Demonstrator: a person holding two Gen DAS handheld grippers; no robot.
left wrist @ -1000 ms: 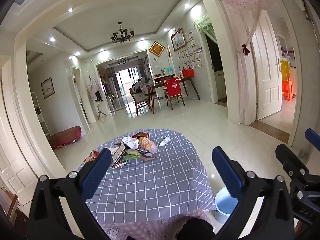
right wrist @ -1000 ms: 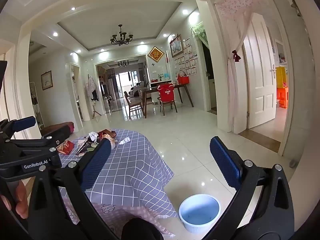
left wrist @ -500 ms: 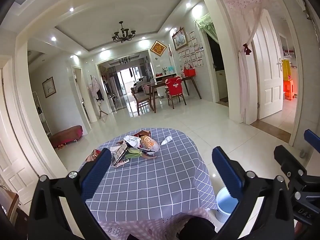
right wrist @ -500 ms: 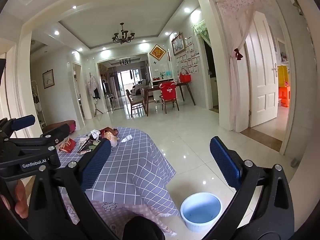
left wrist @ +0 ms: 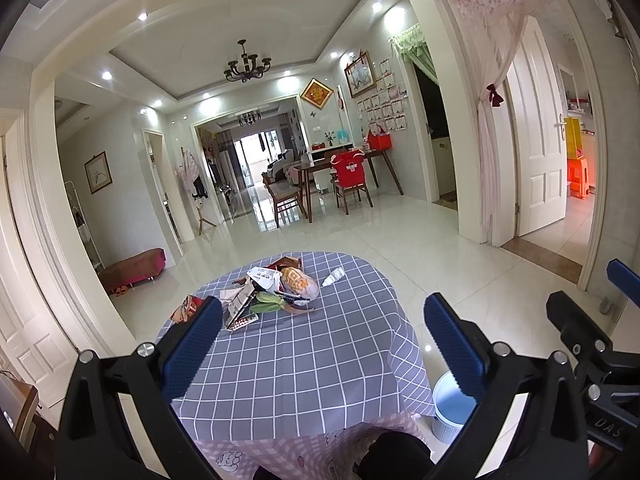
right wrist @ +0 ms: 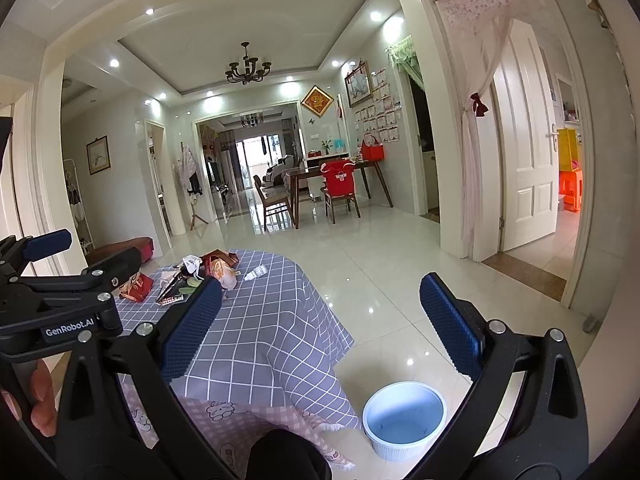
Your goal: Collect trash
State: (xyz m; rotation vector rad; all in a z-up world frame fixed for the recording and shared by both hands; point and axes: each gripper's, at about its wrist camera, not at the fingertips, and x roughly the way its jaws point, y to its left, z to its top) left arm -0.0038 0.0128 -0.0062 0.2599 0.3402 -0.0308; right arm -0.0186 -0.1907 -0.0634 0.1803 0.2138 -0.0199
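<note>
1. Two grippers hang side by side in the air at the near edge of the table, and neither grasps anything. The left gripper [left wrist: 323, 348] has its blue pads spread wide apart, nothing between them but a view of the cloth. The right gripper [right wrist: 320, 324] is spread just as wide, pointing more toward the floor beside the table.
2. Below the right gripper, on the tiled floor just beside the hanging cloth, stands a pale blue bin [right wrist: 404, 420]. Its inside looks bare, so by my reckoning no trash has gone in yet.
3. Beyond the left gripper lies the grey checked tablecloth [left wrist: 296, 360] over the round table, its near half bare.
4. On the far side of the table sits the pile of trash [left wrist: 272, 292]: wrappers, a white crumpled packet, an orange-patterned bag, something green and flat. A red packet [left wrist: 186, 310] lies at the left edge, and a small white bottle [left wrist: 334, 277] lies a little apart on the right.
5. All of the collecting seems still ahead; both tools are well short of the pile.
</note>
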